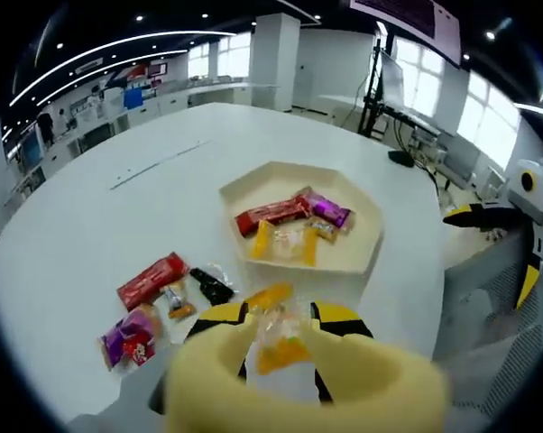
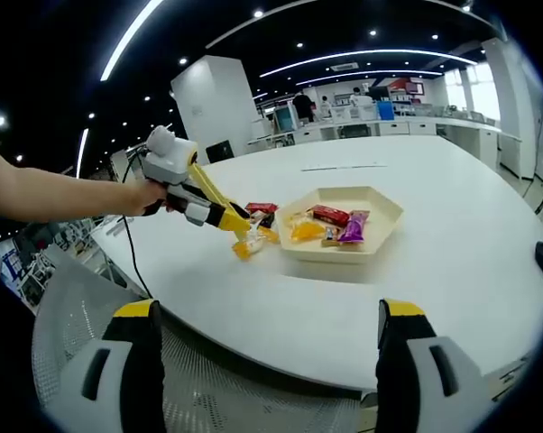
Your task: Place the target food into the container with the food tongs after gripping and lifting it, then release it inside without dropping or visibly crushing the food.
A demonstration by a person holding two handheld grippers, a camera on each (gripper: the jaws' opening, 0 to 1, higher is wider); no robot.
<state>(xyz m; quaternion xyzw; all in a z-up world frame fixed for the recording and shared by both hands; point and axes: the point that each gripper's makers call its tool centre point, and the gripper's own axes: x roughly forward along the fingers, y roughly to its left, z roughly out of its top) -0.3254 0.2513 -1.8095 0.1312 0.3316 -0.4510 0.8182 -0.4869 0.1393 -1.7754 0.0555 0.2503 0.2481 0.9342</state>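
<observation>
An orange-and-clear snack packet (image 1: pixel 280 347) hangs pinched between the jaws of the left hand-held gripper (image 1: pixel 280 338), lifted off the table (image 1: pixel 118 216) just short of the tray (image 1: pixel 366 244), apparently so it can be carried over the near rim. In the right gripper view the same packet (image 2: pixel 249 245) dangles at the left hand-held gripper's (image 2: pixel 240 230) tip beside the tray (image 2: pixel 380 225), which already holds several packets. More snacks (image 1: pixel 154 302) lie loose on the table nearby. The right hand-held gripper (image 2: pixel 267 361) waits back at the table edge, jaws spread and empty.
</observation>
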